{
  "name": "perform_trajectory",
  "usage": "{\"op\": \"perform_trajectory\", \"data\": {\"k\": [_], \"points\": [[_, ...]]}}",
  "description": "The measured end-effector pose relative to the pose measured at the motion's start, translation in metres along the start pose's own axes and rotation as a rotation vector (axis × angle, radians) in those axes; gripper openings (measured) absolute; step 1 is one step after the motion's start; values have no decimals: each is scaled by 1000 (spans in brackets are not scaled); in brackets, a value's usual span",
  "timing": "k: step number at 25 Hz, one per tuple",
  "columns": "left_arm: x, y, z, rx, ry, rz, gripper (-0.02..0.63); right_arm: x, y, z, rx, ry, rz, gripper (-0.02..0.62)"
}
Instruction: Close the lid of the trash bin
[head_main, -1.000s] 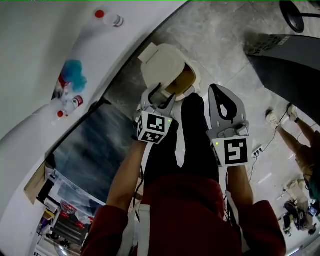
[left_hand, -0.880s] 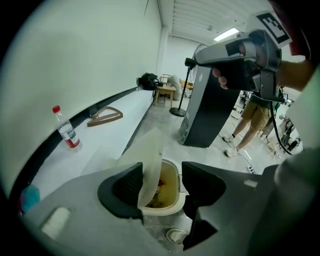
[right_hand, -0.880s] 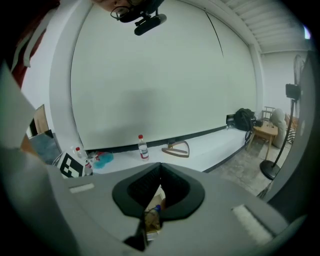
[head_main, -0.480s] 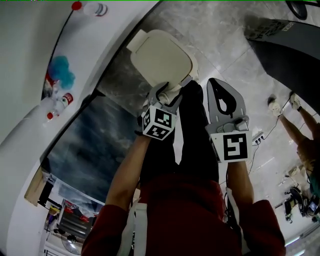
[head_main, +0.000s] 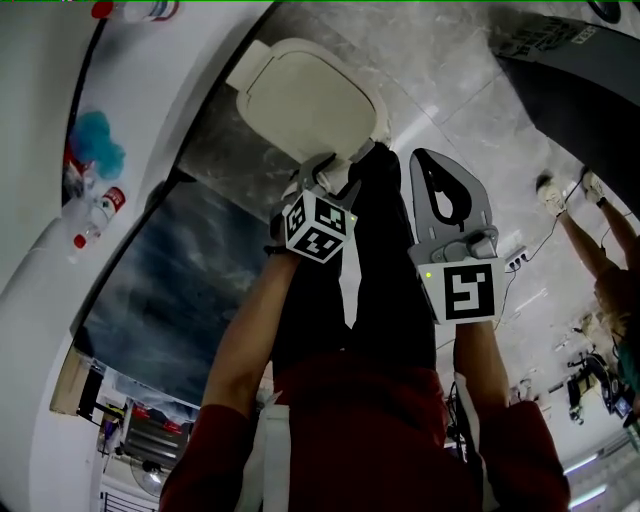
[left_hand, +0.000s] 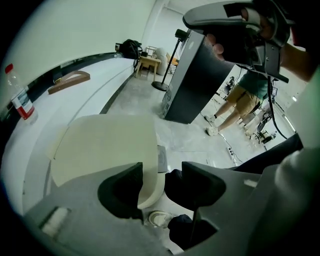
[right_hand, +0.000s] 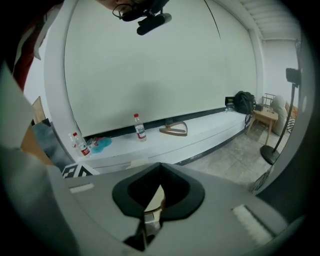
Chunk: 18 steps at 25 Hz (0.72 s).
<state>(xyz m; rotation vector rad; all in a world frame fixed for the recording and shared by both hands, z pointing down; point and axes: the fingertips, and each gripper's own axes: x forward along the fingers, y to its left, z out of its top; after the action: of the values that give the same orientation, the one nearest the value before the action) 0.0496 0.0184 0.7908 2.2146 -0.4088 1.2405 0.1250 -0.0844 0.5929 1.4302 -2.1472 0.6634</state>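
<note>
The trash bin's cream lid (head_main: 305, 100) lies flat over the bin on the grey floor beside the white counter. My left gripper (head_main: 335, 168) sits at the lid's near edge. In the left gripper view the lid (left_hand: 100, 145) fills the left half, and its rim runs down past the left jaw into the gap. My left gripper (left_hand: 160, 177) is open, with dark trousers and a shoe showing between the jaws. My right gripper (head_main: 424, 158) hangs shut and empty over the person's leg, right of the bin. Through the right gripper (right_hand: 160, 167) a sliver of the lid (right_hand: 152, 200) shows.
A curved white counter (head_main: 40, 120) carries bottles (head_main: 100, 205) and a blue cloth (head_main: 92, 155). A tall black cabinet (left_hand: 192, 80) stands on the right, with another person (left_hand: 240, 100) beyond it. A power strip (head_main: 515, 262) and cables lie on the floor.
The lid has swung down from tilted open, with the bin's inside showing, to flat over the bin. My left gripper stayed at its near edge throughout. The right gripper barely moved.
</note>
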Motion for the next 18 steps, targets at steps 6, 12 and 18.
{"op": "perform_trajectory", "data": {"k": [6, 12, 18], "points": [[22, 3, -10, -6, 48, -3, 249, 10, -6, -11, -4, 19, 13, 0], [33, 6, -16, 10, 115, -3, 249, 16, -8, -15, 3, 31, 22, 0], [37, 7, -18, -7, 140, -15, 250, 20, -8, -18, -3, 32, 32, 0]]}}
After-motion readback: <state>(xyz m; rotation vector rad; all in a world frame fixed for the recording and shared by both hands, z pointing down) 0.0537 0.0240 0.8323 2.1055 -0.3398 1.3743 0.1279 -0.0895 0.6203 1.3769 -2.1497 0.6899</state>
